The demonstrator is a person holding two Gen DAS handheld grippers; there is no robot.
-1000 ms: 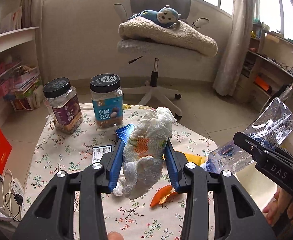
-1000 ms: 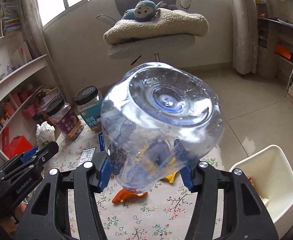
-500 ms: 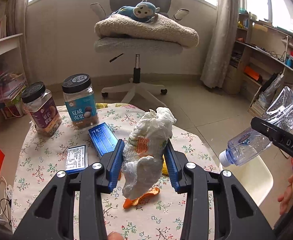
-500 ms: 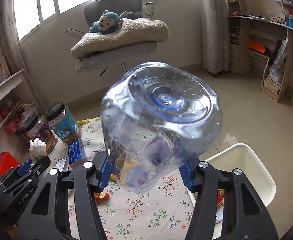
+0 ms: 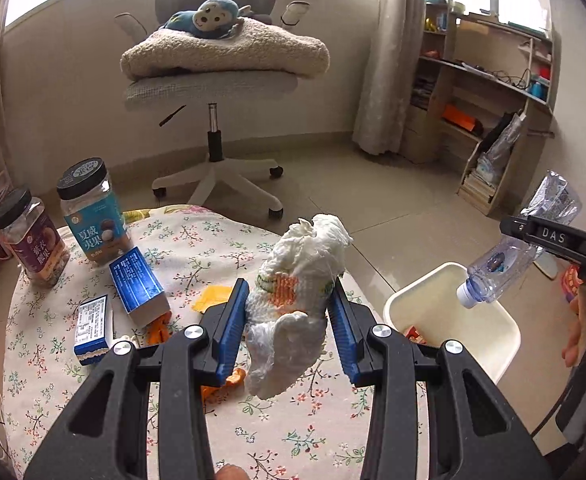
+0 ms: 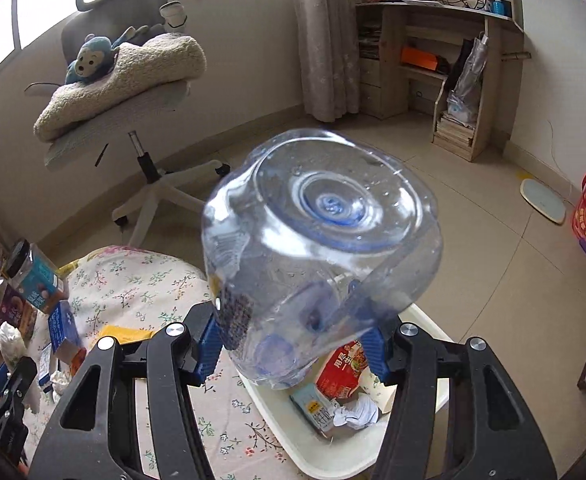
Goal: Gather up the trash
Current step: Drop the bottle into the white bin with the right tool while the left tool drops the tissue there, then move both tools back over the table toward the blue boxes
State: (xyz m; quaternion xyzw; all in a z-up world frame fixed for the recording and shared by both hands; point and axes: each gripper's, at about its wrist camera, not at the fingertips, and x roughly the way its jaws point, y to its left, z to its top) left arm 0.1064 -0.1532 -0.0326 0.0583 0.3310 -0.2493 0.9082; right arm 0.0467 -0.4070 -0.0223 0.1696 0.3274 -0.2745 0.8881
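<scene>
My left gripper (image 5: 289, 320) is shut on a crumpled white plastic bag (image 5: 297, 300) with orange print, held above the floral table (image 5: 133, 400). My right gripper (image 6: 293, 344) is shut on an empty clear plastic bottle (image 6: 321, 264), cap end down, held over the white trash bin (image 6: 333, 460). In the left wrist view the bottle (image 5: 509, 264) hangs above the bin (image 5: 453, 320) at the table's right edge. The bin holds a red packet (image 6: 341, 372), a small carton and crumpled paper (image 6: 353, 412).
On the table are two black-lidded jars (image 5: 93, 212), a blue box (image 5: 139, 288), a smaller blue-and-white box (image 5: 91, 324), yellow paper (image 5: 211, 298) and orange peel (image 5: 217, 392). An office chair (image 5: 221, 80) with a blanket and toy monkey stands behind. Shelves line the right wall.
Both grippers have swung right toward the bin. The bottle now hangs over the bin, and the bag has moved closer to the table's right edge.
</scene>
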